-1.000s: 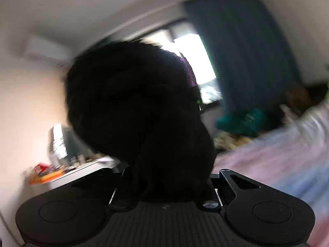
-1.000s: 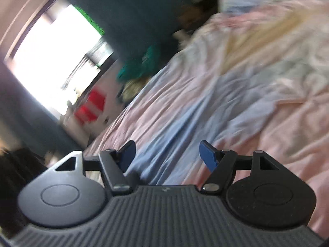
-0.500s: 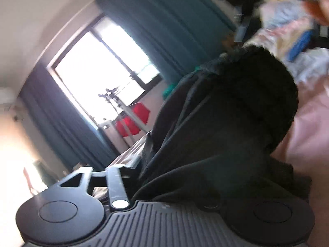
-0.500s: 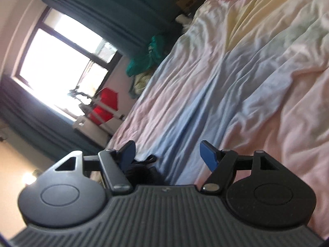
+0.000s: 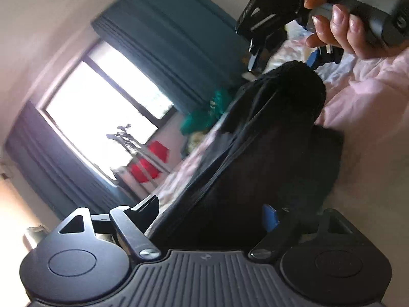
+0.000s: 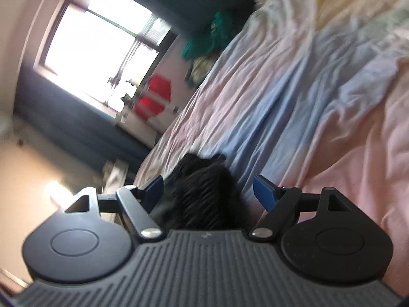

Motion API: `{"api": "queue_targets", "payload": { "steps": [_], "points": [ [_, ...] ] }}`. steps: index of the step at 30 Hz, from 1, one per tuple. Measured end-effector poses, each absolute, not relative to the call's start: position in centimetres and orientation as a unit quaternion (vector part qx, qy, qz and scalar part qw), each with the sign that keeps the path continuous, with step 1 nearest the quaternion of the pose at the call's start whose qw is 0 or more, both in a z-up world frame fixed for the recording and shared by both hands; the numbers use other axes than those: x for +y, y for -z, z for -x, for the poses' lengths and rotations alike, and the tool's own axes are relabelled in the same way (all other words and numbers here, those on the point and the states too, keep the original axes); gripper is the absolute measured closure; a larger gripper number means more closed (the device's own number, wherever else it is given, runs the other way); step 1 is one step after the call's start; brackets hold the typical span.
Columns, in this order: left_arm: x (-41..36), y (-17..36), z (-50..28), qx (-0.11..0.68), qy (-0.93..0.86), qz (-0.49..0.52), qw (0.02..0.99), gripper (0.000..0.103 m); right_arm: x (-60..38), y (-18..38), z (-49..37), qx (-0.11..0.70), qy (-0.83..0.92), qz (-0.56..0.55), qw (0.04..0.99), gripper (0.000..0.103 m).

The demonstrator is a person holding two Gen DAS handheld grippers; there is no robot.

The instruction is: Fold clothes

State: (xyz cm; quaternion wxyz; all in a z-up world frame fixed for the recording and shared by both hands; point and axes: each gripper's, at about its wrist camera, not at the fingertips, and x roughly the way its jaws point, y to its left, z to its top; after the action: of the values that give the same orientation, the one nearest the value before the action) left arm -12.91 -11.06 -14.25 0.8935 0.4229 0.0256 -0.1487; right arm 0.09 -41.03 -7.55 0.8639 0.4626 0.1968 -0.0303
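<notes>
A black fleecy garment (image 5: 268, 153) lies bunched on the pink and blue bed sheet (image 5: 370, 107). My left gripper (image 5: 209, 212) is low over the bed and its jaws are opening. The garment fills the gap between them, but the pads do not press on it. In the right wrist view the garment's fuzzy end (image 6: 204, 192) lies between the blue pads (image 6: 263, 194) of my right gripper (image 6: 208, 192). These jaws are also opening and stand clear of the cloth. In the left wrist view a hand (image 5: 340, 20) holds the right gripper (image 5: 283, 61) over the garment's far end.
The crumpled sheet (image 6: 306, 89) stretches away to the right. Beyond the bed's far edge are a bright window (image 5: 102, 117) with teal curtains (image 5: 166, 41), a red object (image 6: 153, 97) on a white stand, and a green heap of clothes (image 6: 204, 43).
The left gripper came down to the bed, rolled, and its jaws spread off the black garment they had been shut on. The right jaws widened a little and the garment came between them.
</notes>
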Motion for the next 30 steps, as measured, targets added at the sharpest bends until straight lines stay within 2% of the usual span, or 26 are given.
{"api": "queue_targets", "payload": {
  "steps": [5, 11, 13, 16, 19, 25, 27, 30],
  "points": [
    [-9.1, 13.7, 12.9, 0.021, 0.112, -0.387, 0.915, 0.020, -37.5, 6.3, -0.8, 0.243, 0.048, -0.358, 0.900, 0.023],
    [-8.5, 12.4, 11.3, 0.053, 0.098, -0.343, 0.932, 0.019, -36.0, 7.3, -2.2, 0.278, 0.045, -0.326, 0.902, 0.024],
    [-8.2, 12.1, 10.9, 0.067, 0.095, -0.333, 0.936, 0.019, -35.8, 7.2, -2.3, 0.270, 0.049, -0.320, 0.907, 0.036],
    [-7.6, 11.3, 10.2, 0.083, 0.094, -0.310, 0.943, 0.019, -35.3, 6.6, -2.4, 0.253, 0.050, -0.303, 0.917, 0.048],
    [-6.5, 10.4, 10.9, 0.093, 0.095, -0.293, 0.947, 0.019, -34.3, 5.3, -2.4, 0.218, 0.048, -0.264, 0.938, 0.053],
    [-8.0, 10.5, 9.8, 0.102, 0.103, -0.299, 0.943, 0.019, -32.2, 1.0, -1.1, 0.095, 0.034, -0.182, 0.978, 0.055],
    [-8.3, 10.6, 8.3, 0.104, 0.103, -0.299, 0.943, 0.019, -32.3, 1.4, -1.9, 0.104, 0.046, -0.164, 0.980, 0.055],
    [-8.4, 10.9, 7.5, 0.107, 0.105, -0.297, 0.943, 0.019, -34.3, 4.6, -4.4, 0.182, 0.081, -0.195, 0.960, 0.053]
  ]
}}
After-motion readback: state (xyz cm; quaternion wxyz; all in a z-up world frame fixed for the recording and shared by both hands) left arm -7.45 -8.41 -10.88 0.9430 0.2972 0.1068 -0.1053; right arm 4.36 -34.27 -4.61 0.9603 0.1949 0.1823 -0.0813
